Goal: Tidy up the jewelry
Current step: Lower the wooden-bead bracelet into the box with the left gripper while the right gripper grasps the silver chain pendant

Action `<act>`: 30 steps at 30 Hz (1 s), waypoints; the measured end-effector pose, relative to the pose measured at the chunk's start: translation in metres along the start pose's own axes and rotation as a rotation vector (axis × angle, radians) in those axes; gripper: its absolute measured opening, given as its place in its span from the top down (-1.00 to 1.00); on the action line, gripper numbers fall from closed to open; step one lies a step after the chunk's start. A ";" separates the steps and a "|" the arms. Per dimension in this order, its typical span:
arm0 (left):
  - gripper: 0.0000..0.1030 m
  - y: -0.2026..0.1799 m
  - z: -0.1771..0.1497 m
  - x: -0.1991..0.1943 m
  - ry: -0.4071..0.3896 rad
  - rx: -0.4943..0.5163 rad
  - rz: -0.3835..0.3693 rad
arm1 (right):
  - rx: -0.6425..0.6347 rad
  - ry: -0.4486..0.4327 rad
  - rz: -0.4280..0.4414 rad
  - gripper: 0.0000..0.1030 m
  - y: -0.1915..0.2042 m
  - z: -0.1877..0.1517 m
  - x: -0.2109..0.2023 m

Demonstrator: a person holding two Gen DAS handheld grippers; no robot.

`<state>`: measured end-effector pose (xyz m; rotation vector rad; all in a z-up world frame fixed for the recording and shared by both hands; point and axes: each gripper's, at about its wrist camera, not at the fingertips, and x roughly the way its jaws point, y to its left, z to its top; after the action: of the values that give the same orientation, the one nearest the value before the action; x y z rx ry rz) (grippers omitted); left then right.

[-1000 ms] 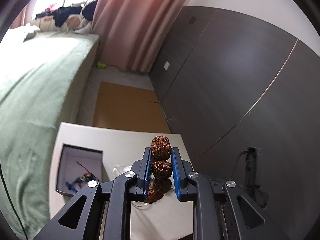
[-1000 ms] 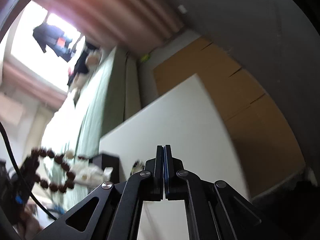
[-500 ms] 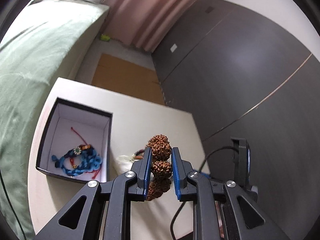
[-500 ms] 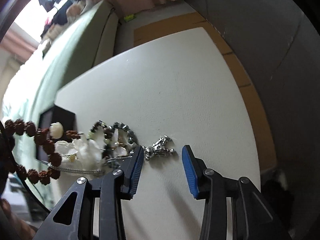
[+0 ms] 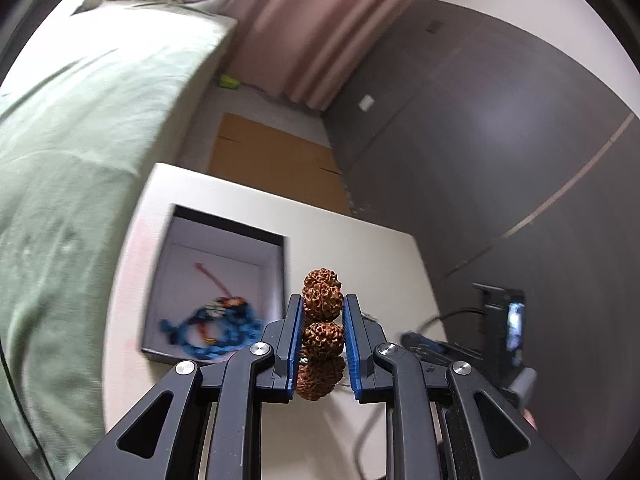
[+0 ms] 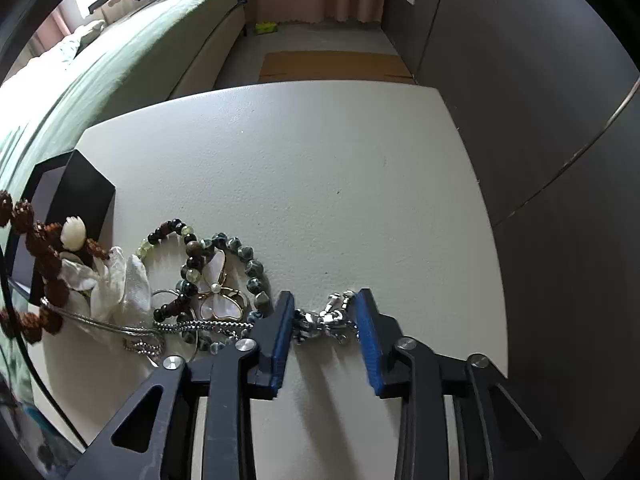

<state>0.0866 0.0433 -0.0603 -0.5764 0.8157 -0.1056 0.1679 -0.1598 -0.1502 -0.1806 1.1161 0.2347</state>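
Observation:
My left gripper (image 5: 322,312) is shut on a brown seed-bead bracelet (image 5: 322,304) and holds it above the white table, beside an open black box (image 5: 224,272) with a blue bracelet (image 5: 212,330) inside. The bracelet also hangs at the left edge of the right wrist view (image 6: 36,240). My right gripper (image 6: 325,324) is open, low over the table, its jaws either side of a silver charm (image 6: 324,320). Left of it lies a pile: a green bead bracelet (image 6: 240,256), a pearl butterfly pendant (image 6: 216,292), a silver chain (image 6: 192,325) and a white flower piece (image 6: 116,284).
The white table (image 6: 320,184) ends near a dark wardrobe wall (image 6: 540,120) on the right. A green bed (image 5: 72,140) runs along the left. Brown cardboard (image 6: 332,66) lies on the floor beyond. A phone on a stand (image 5: 508,320) and cables sit at the table's right.
My right gripper opened and dropped to the table, now straddling the silver charm. My left gripper, still holding the seed bracelet, swung toward the black box.

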 end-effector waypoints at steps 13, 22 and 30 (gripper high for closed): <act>0.61 0.039 0.013 -0.025 -0.070 -0.082 0.074 | 0.034 -0.023 0.019 0.98 -0.005 0.012 -0.015; 0.61 0.050 0.015 -0.023 -0.081 -0.087 0.105 | 0.036 0.011 0.060 0.08 -0.006 0.011 -0.010; 0.61 0.039 0.018 -0.019 -0.091 -0.063 0.086 | 0.062 0.016 0.128 0.08 -0.012 0.012 -0.004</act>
<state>0.0812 0.0898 -0.0581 -0.6001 0.7560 0.0246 0.1795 -0.1683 -0.1418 -0.0557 1.1508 0.3124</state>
